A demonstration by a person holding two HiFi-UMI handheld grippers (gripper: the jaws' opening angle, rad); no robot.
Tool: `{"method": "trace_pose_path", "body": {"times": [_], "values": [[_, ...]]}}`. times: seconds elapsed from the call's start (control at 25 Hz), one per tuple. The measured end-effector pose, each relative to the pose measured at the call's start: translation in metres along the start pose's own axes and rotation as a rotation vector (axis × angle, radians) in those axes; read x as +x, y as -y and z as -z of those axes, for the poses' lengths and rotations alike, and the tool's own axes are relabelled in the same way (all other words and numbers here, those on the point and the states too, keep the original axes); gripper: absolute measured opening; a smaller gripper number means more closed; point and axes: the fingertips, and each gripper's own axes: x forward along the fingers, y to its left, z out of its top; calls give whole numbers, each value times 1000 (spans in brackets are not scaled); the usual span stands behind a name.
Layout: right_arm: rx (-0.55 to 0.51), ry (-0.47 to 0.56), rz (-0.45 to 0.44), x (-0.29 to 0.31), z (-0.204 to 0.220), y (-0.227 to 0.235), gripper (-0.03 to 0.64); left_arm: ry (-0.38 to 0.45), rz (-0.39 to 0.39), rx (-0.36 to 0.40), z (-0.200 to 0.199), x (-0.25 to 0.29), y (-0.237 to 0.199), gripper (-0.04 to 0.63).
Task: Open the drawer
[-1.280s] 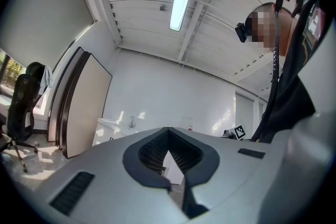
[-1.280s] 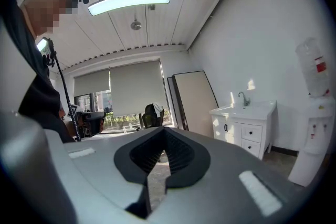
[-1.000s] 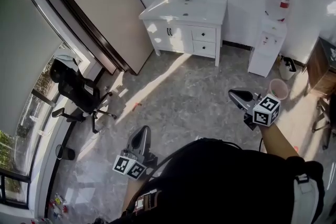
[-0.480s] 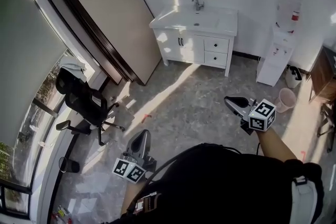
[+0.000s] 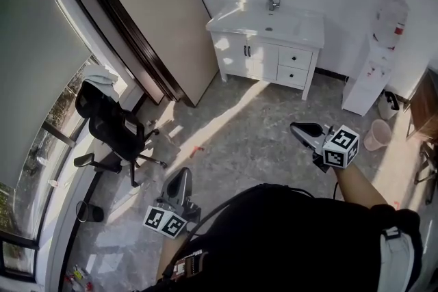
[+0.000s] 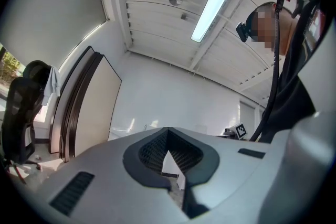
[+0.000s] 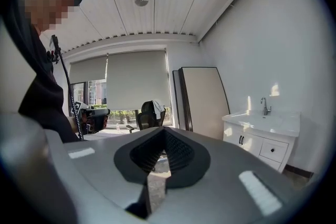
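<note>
While held well short of drawers (image 5: 295, 58), left tongs (image 5: 182, 174) and right tongs (image 5: 298, 127) pinched closed, gripping nothing.

Sparsely furnished office-type room: white sink vanity (image 5: 272, 55), water dispenser (image 5: 378, 75), black swivel chair (image 5: 109, 128), roller blind (image 5: 34, 65), grey stone-patterned floor (image 5: 236, 140).

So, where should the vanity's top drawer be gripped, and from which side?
By the small dark knob centred on the top drawer, approached straight from the front; its panel is flat and upright, so probably only the knob offers hold.
</note>
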Motion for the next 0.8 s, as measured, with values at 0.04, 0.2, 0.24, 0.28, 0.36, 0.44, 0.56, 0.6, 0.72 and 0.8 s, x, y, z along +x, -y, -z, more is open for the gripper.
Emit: {"method": "trace_pose_path", "body": {"times": [0.04, 0.2, 0.24, 0.28, 0.36, 0.44, 0.56, 0.6, 0.72, 0.8], "values": [[3, -2, -1, 5, -1, 4, -2, 0, -5, -2, -1, 1, -4, -11], [22, -1, -18, 31, -8, 21, -2, -6, -36, -4, -4, 8, -23, -11], [21, -1, -29, 39, -9, 24, -2, -6, -45, -4, -5, 11, -28, -11], [20, -2, -41, 46, -9, 28, -2, -5, -55, -3, -5, 14, -33, -11], [18, -6, -65, 59, -8, 38, -2, -1, -74, 1, -5, 24, -41, -11], [15, -7, -88, 69, -7, 54, -2, 1, -91, 13, -3, 37, -45, -11], [15, -1, -111, 84, -9, 88, -2, 8, -122, 27, -1, 63, -51, -11], [18, 0, -117, 90, -11, 101, -2, 12, -135, 27, -1, 72, -54, -11], [7, 6, -145, 106, -26, 139, -2, 27, -161, 40, -6, 103, -58, -11], [-7, 18, -166, 115, -38, 162, -2, 43, -178, 53, -10, 124, -60, -11]]}}
